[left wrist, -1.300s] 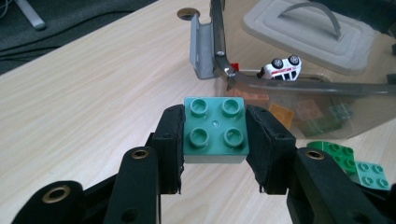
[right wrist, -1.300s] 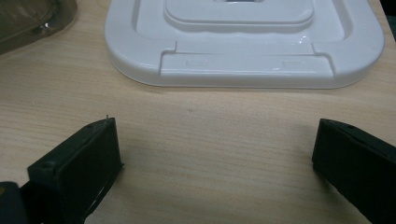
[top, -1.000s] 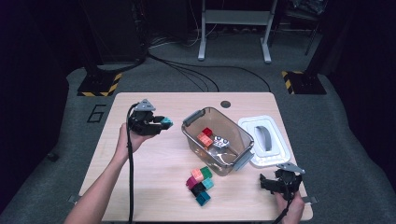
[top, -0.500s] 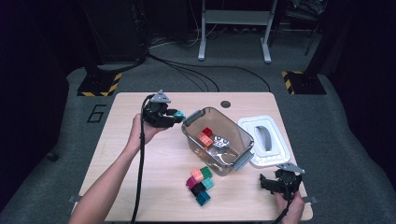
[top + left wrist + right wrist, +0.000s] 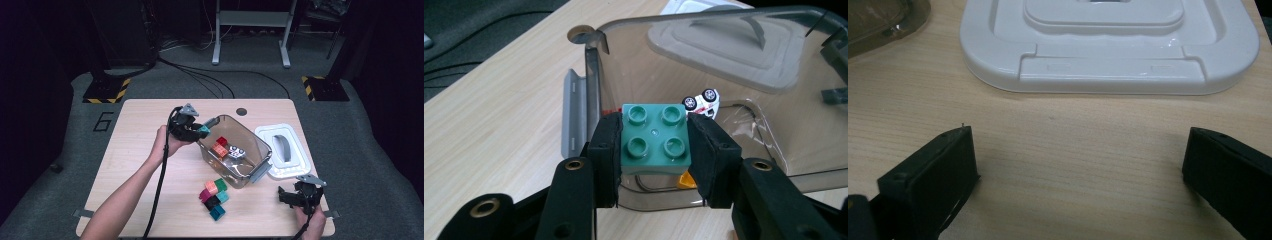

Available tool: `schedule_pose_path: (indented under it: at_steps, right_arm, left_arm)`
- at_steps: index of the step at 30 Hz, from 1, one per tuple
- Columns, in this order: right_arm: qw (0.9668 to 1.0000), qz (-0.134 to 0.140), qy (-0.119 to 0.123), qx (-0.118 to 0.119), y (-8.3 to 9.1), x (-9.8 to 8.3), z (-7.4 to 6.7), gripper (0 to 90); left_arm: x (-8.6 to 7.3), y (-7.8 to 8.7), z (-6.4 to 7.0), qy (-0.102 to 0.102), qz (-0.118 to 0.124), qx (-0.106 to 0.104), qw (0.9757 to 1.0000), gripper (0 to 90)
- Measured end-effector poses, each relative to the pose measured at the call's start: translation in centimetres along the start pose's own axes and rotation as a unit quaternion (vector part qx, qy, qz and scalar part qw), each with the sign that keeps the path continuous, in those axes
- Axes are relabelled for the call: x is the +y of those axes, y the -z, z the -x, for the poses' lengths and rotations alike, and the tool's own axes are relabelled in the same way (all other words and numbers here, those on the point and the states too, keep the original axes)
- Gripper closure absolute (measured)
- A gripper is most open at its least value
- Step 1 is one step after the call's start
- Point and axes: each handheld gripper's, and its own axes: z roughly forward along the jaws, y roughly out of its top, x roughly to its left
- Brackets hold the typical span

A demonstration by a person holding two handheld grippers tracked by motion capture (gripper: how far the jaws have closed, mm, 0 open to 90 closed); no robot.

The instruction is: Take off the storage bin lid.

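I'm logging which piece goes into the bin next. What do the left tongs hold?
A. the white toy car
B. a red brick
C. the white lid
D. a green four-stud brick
D: the left tongs grip a green four-stud plastic brick at the clear plastic bin's rim.

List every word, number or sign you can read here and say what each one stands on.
"6": a large dark numeral on the grey floor mat, left of the table.
Yellow-and-black hazard stripes, no words: on two floor plates behind the table.
The green brick in the left gripper has marks on its studs, too small to read.
The white lid shows no readable text.
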Motion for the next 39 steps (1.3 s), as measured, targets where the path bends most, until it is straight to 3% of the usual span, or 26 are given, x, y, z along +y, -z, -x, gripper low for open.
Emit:
schedule_pose_path:
  at_steps: [10,21,23,25,29,33,39]
  right_arm:
    - [1.0,0.0,0.0,0.0,0.0,0.0,0.0,0.1]
    - [1.0,0.0,0.0,0.0,0.0,0.0,0.0,0.1]
    - [1.0,0.0,0.0,0.0,0.0,0.0,0.0,0.1]
    - [1.0,0.0,0.0,0.0,0.0,0.0,0.0,0.1]
    - [1.0,0.0,0.0,0.0,0.0,0.0,0.0,0.2]
    - [1.0,0.0,0.0,0.0,0.0,0.0,0.0,0.2]
    - [1.0,0.0,0.0,0.0,0.0,0.0,0.0,0.2]
  left_arm:
    - [-0.9,-1.5,0.4,-0.001,-0.021,-0.009,0.9997,58.9]
    - [-0.9,-1.1,0.5,-0.008,-0.036,-0.013,0.9993,57.2]
    - [-0.9,-1.0,0.6,-0.005,-0.042,-0.01,0.9991,49.9]
    - [-1.0,-0.7,0.6,-0.006,-0.042,-0.009,0.9991,48.1]
    - [-1.5,0.5,0.8,-0.005,-0.03,-0.005,0.9995,39.3]
    - [-2.3,1.8,1.3,-0.002,-0.027,0.004,0.9996,27.5]
    - [-3.9,3.2,2.3,-0.002,-0.019,0.011,0.9998,17.1]
